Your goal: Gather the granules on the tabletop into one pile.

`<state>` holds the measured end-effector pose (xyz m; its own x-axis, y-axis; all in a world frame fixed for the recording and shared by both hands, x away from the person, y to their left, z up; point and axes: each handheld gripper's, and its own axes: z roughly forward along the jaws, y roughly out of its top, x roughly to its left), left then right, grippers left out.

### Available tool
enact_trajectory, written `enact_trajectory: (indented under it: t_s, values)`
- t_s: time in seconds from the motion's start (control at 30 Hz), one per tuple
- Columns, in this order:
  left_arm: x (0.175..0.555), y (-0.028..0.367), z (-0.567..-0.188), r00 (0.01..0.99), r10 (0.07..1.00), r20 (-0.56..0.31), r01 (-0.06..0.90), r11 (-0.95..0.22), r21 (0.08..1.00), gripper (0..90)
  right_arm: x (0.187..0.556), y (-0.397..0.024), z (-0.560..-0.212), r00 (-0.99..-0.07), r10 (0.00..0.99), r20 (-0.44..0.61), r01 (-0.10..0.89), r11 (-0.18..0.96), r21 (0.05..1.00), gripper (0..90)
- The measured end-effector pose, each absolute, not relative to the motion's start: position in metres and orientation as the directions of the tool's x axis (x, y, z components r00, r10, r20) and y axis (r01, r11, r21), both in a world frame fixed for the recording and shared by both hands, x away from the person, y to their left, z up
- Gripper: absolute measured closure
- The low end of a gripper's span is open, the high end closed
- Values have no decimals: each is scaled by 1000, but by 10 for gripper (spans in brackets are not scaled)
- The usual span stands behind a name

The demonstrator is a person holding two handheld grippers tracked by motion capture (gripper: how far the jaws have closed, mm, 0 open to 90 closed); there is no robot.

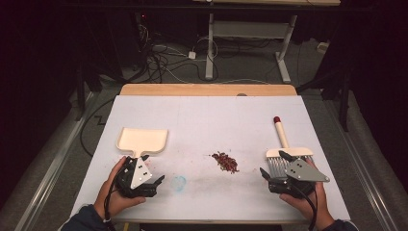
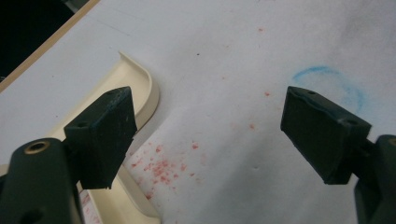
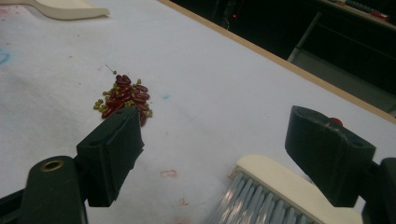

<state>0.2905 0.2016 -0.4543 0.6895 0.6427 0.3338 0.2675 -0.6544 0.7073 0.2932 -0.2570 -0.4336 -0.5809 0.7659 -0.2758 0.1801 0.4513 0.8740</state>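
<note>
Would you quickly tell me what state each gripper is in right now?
Left gripper: open, holding nothing, beside the dustpan.
Right gripper: open, holding nothing, above the brush.

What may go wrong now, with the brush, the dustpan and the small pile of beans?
The right tongs are open beside the brush, not around its handle; closing here may miss it. The left tongs are also open beside the dustpan. A fast sweep could scatter the beans.
</note>
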Motion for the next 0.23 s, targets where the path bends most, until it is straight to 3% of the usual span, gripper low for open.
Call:
enact_trajectory:
  t_s: [0.23]
  values:
    - [293, 201, -454, 687, 646, 332, 272, -653, 707, 171, 295, -258, -435, -569, 770, -289, 181, 460, 869, 198]
